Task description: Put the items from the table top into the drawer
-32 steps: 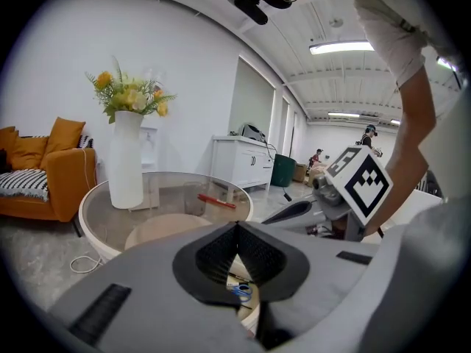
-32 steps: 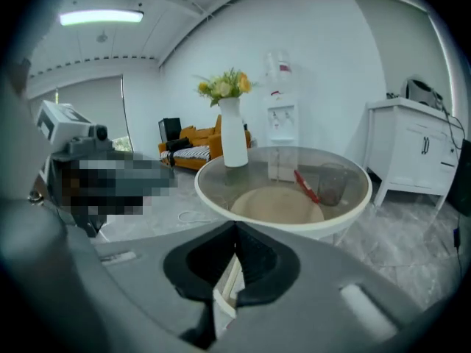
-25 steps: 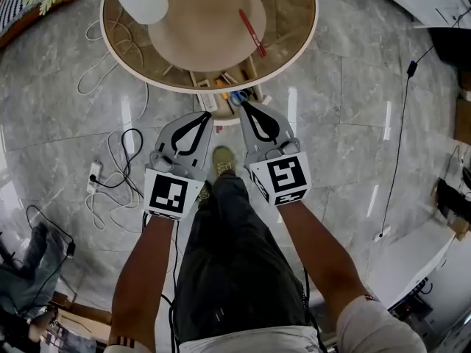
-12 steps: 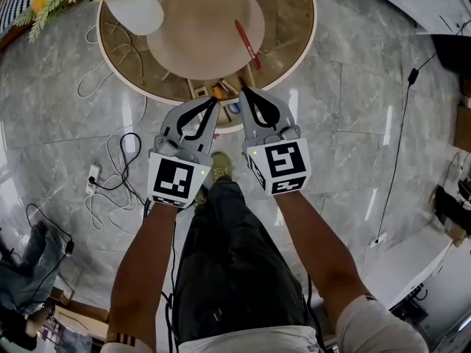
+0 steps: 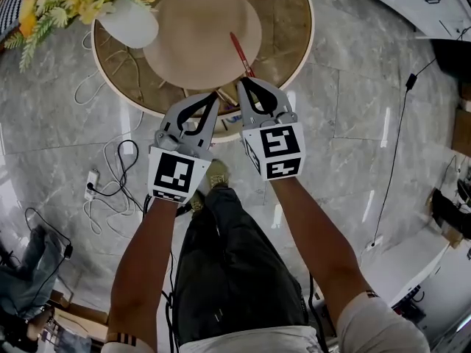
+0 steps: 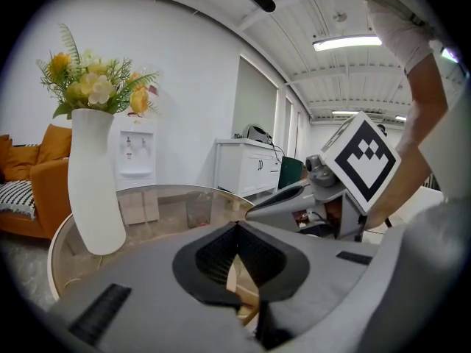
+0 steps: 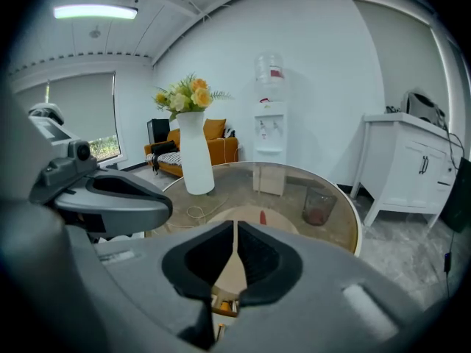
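The head camera looks steeply down from above the person onto the left gripper (image 5: 215, 96), the right gripper (image 5: 240, 83) and the near half of the round glass table (image 5: 287, 28). Each gripper camera sits low behind its own jaws, close to the table edge, facing almost level across the top. All three views share the table and the white vase (image 5: 129, 25); each gripper view catches the other gripper alongside.

Drawer (image 7: 221, 304) contents (a mere glimpse) too small to tell.
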Demonstrator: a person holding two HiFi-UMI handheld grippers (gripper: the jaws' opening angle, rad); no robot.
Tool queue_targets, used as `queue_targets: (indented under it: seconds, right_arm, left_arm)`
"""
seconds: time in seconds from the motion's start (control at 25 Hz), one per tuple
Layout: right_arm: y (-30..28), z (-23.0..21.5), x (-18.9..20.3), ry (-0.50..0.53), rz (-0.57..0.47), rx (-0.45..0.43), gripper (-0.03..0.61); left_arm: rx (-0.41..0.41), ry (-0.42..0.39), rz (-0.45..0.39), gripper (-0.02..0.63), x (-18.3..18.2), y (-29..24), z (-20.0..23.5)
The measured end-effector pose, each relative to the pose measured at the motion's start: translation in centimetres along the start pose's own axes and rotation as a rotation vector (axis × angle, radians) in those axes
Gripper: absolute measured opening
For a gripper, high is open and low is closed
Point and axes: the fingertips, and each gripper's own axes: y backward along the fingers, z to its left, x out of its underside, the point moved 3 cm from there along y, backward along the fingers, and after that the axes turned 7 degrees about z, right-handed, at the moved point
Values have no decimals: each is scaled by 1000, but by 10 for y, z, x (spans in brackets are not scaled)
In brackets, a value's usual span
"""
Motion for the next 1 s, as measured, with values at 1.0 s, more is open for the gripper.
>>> queue_targets:
  seconds: [1.0]
  right_arm:
    - [-84,-44,36,56,267,1,92]
  left_arm:
    - [0,33,-5,0,4,-18,17]
